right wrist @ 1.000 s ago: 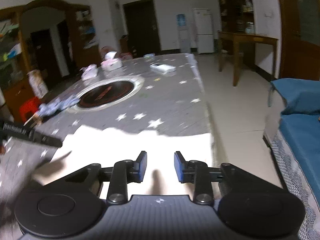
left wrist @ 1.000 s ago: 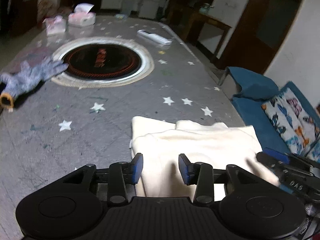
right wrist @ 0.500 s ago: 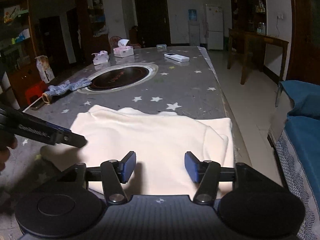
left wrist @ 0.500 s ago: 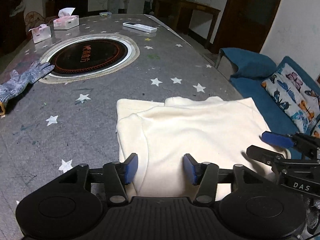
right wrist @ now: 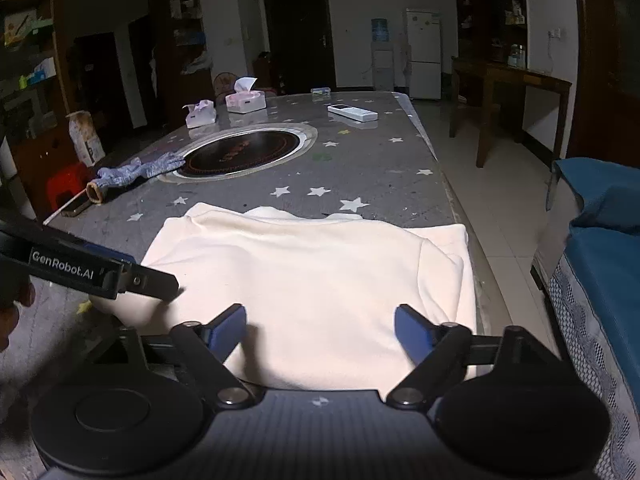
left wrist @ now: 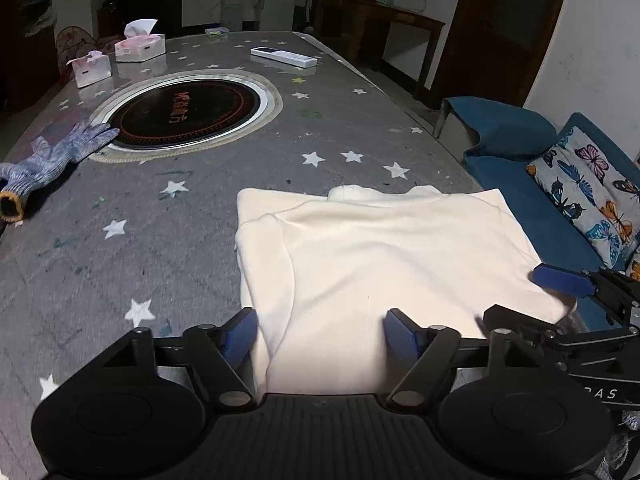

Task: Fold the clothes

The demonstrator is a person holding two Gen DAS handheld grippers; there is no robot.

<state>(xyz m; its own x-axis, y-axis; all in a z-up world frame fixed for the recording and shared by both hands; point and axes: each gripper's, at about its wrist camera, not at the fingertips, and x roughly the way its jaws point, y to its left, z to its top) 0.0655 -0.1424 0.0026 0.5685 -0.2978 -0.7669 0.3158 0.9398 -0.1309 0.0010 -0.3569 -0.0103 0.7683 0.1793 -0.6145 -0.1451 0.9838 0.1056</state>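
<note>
A home: hotpot dining table, sofa, fridge.

Matt cream cloth garment, glossy table (star-print), knit glove

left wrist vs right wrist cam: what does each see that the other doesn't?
Left wrist only: butterfly-print cushion on the blue sofa, right gripper from the side.
Right wrist only: white fridge, water dispenser, red stool, left gripper from the side.
Both: cream garment flat on the starred table, glove, remote, tissue boxes, both grippers open.
</note>
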